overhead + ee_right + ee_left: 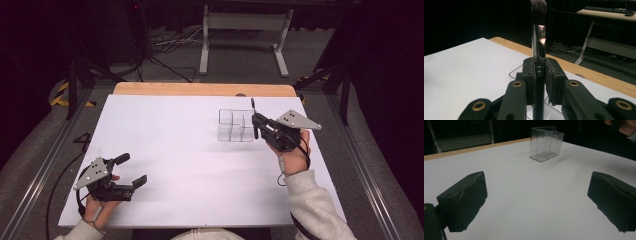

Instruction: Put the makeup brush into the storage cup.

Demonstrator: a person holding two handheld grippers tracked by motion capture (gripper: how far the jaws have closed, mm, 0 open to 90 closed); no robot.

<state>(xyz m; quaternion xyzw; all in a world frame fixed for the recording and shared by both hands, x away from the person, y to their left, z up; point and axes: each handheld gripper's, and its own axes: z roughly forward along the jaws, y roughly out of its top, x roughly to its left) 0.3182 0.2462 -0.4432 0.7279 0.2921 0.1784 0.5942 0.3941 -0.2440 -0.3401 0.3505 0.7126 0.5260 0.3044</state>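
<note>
While the left gripper [134, 172] rests spread and empty at 7 o'clock, the right gripper [255, 122] pinches an upright, bristle-topped black-handled makeup brush [538, 37] just right of the clear plastic divided box [235, 125], at 1 o'clock.

1. I find no legible text, label, brand, number or sign on any surface.
2. My tongs and what lies near them carry no readable markings.

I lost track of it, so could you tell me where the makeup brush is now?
The makeup brush stands upright, clamped in the right tongs, beside the clear organizer at the table's far right.
</note>
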